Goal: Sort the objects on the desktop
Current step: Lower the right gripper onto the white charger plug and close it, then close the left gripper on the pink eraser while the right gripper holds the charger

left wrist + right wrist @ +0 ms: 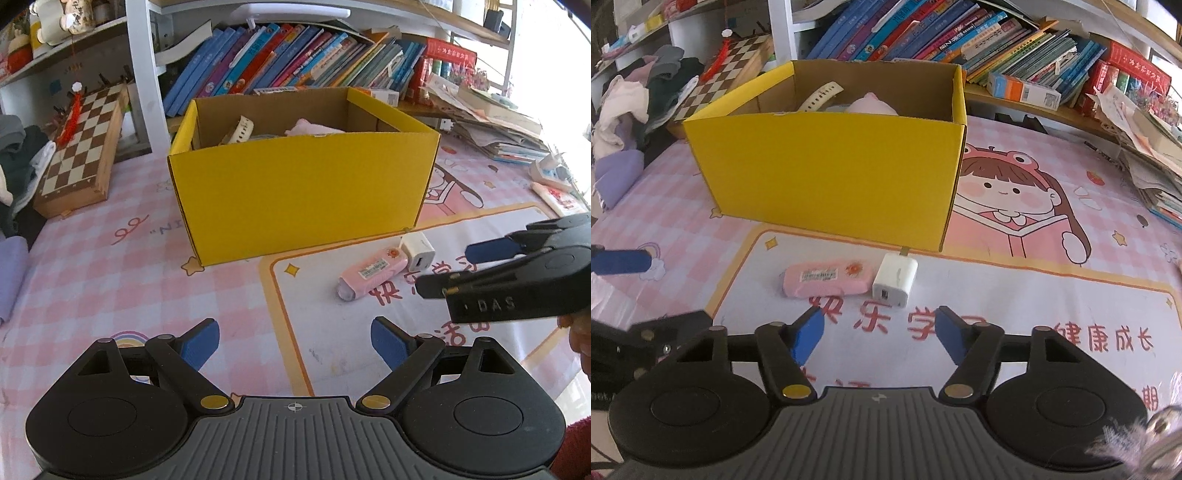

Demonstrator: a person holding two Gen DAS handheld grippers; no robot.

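Nearest, the right hand-held gripper and left hand-held gripper both gape empty. Beyond, just before the yellow box, the pink case lies flat, long axis parallel to the box front, touching the white charger.

Both wrist views look low across the desk, sharing the yellow box.

My desk wears a pink checked mat with a cartoon girl. Behind it a white shelf holds a leaning row of books. A chessboard rests at my left, paper stacks at my right, where daylight glares.
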